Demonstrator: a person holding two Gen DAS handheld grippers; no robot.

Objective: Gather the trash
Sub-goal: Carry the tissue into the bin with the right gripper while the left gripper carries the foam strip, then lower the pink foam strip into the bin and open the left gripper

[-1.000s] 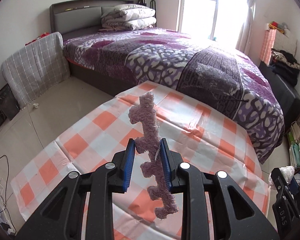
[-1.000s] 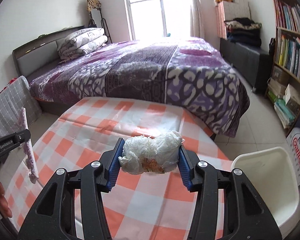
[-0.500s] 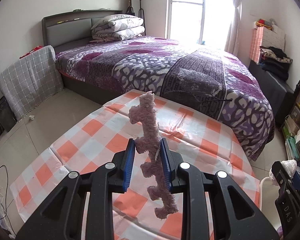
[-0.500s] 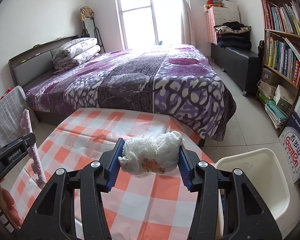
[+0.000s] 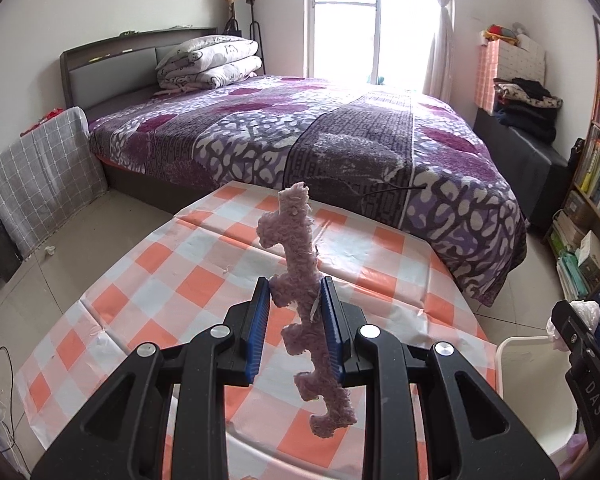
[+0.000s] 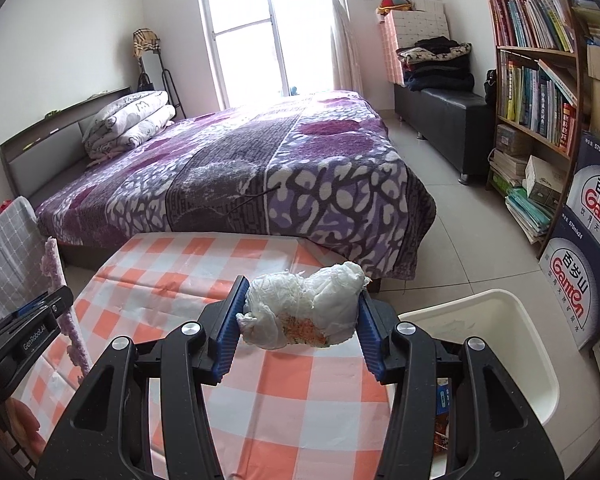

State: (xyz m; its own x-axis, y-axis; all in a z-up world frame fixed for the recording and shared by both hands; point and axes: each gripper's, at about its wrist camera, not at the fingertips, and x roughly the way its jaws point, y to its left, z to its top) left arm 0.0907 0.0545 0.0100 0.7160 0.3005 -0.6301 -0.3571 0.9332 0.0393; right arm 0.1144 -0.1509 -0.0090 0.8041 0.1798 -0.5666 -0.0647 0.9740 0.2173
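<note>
My left gripper (image 5: 295, 294) is shut on a jagged pink fuzzy strip (image 5: 296, 264) that stands upright between its blue pads, above the orange-and-white checked tablecloth (image 5: 188, 288). A crumpled white tissue wad (image 6: 304, 308) with an orange stain sits clamped in my right gripper (image 6: 302, 300). A white bin (image 6: 496, 348) stands on the floor just right of the table; its rim (image 5: 528, 344) also shows in the left wrist view. The right gripper (image 5: 580, 332) appears at the left view's right edge, the left gripper (image 6: 32, 332) with the pink strip (image 6: 60, 292) at the right view's left edge.
A bed with a purple patterned blanket (image 5: 340, 140) lies beyond the table. A bookshelf (image 6: 540, 80) and stacked water cartons (image 6: 588, 248) line the right wall. A black bench (image 6: 440, 116) holds folded clothes. A grey checked cushion (image 5: 40, 172) leans by the bed.
Both grippers have moved rightward across the table with their loads still held. The white bin has come further into both views.
</note>
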